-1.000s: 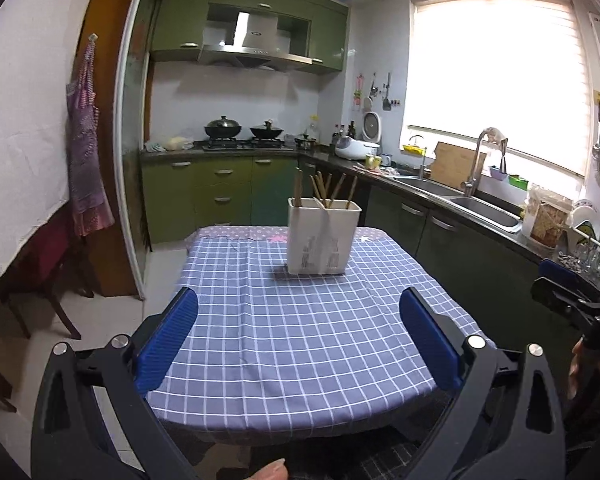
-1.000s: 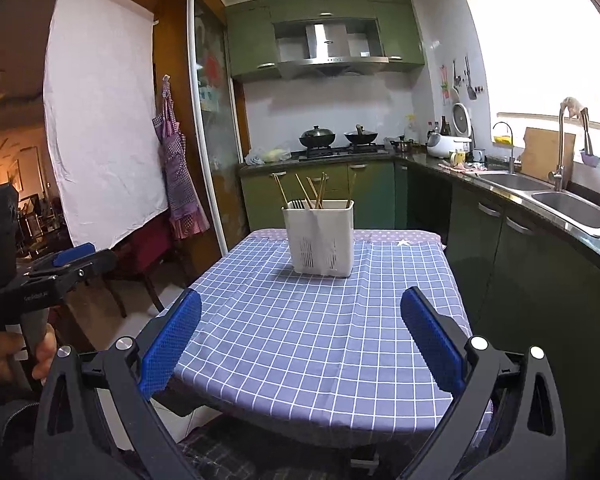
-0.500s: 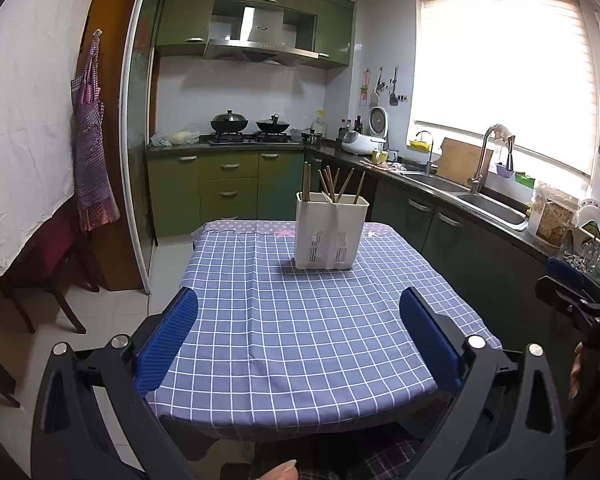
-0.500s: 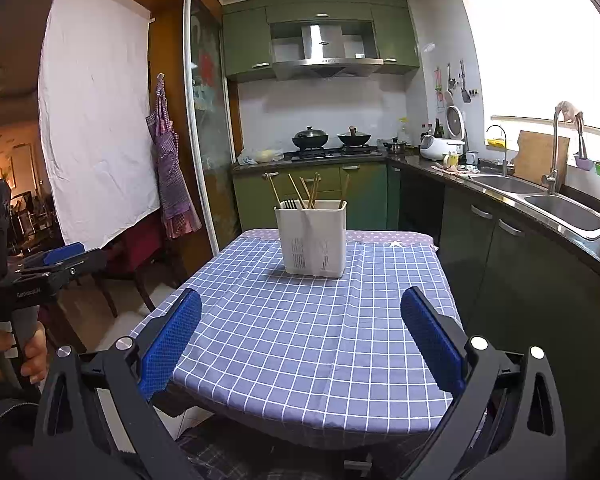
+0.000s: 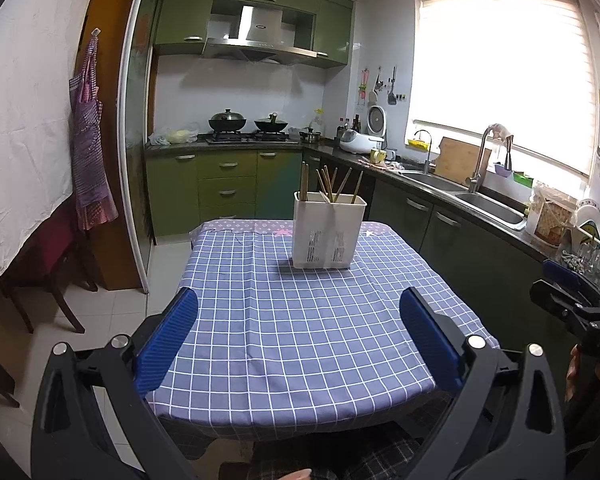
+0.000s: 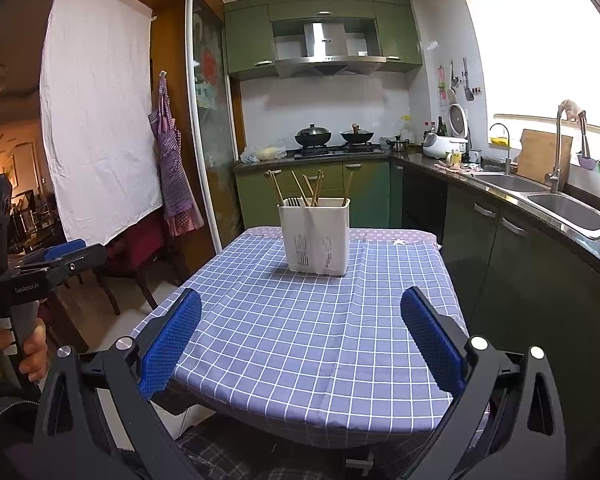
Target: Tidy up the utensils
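Observation:
A white utensil holder (image 5: 327,233) stands at the far end of the blue checked table (image 5: 300,320); it also shows in the right wrist view (image 6: 314,235). Several wooden chopsticks (image 5: 332,184) stick up out of it, also in the right wrist view (image 6: 312,188), beside dark fork tines (image 6: 294,201). My left gripper (image 5: 299,300) is open and empty above the table's near edge. My right gripper (image 6: 300,304) is open and empty too, held back from the near edge. Each gripper shows at the side of the other's view.
Green cabinets and a stove with two pans (image 5: 246,124) line the back wall. A counter with a sink (image 5: 488,204) runs along the right. A dark red chair (image 6: 140,248) and a hanging apron (image 6: 172,176) stand left of the table.
Both grippers have drawn back and tilted up a little, so the holder sits lower and farther in both views. Both stay open and empty.

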